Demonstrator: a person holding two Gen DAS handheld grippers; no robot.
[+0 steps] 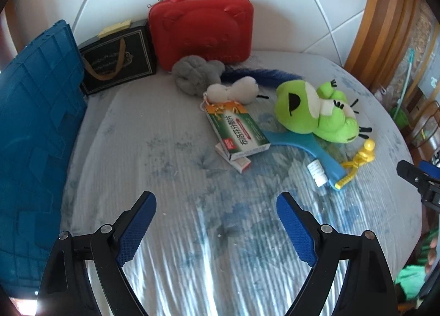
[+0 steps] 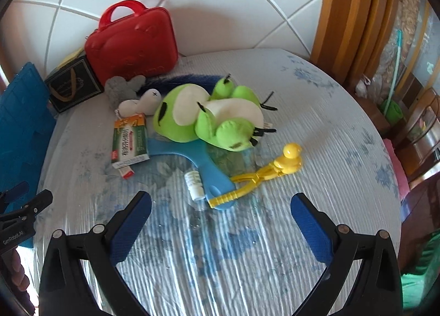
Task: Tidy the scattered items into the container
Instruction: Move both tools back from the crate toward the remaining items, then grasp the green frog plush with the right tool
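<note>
Scattered on a round table: a green frog plush, a green medicine box lying on a smaller red-and-white box, a blue plastic boomerang, a small white bottle, a yellow duck clamp, a white bone-shaped plush and a grey plush. A blue crate stands at the left. My left gripper and right gripper hover open above the table's near part, holding nothing.
A red carry case and a black gift bag lean on the tiled wall behind. A dark blue furry strip lies behind the frog. Wooden furniture and shelves stand at the right.
</note>
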